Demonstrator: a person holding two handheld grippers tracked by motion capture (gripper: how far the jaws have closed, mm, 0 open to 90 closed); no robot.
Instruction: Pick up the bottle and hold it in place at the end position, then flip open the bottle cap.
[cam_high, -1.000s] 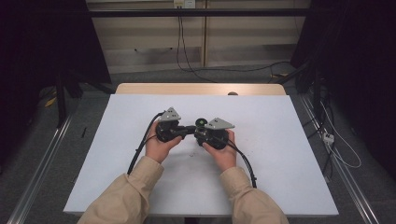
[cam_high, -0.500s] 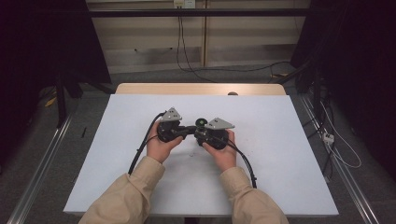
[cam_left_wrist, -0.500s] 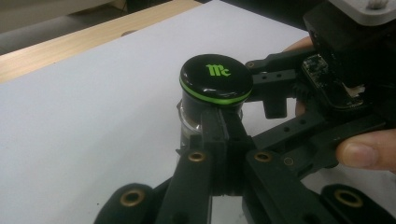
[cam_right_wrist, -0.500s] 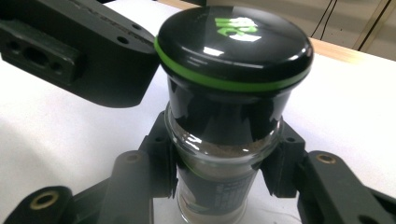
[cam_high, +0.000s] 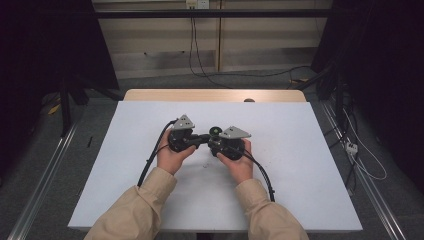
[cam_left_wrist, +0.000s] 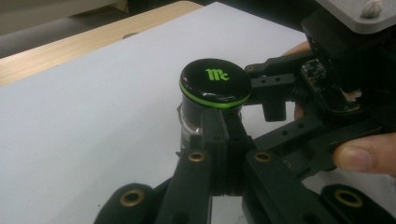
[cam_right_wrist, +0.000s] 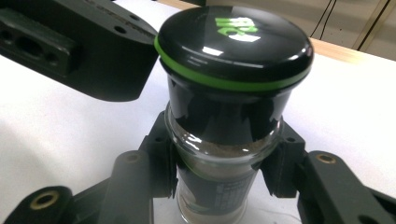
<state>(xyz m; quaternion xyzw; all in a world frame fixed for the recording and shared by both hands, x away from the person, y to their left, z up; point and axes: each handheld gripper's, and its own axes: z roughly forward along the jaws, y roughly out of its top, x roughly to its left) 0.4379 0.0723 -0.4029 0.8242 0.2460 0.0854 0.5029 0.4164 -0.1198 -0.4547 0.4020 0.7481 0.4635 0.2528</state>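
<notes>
Nothing has shifted since the earlier frames. Right gripper (cam_right_wrist: 219, 186) clamps the glass spice jar (cam_right_wrist: 229, 186) below its black, green-ringed cap (cam_right_wrist: 233, 42). Left gripper (cam_left_wrist: 223, 135), jaws pressed together, touches the jar's near side. Glass: rigid, slippery, breakable; grip the body.

High view looks down from above; both gripper views closely share the jar (cam_right_wrist: 232, 116).

Black green-ringed cap (cam_right_wrist: 233, 42), white table (cam_high: 300, 165)
</notes>
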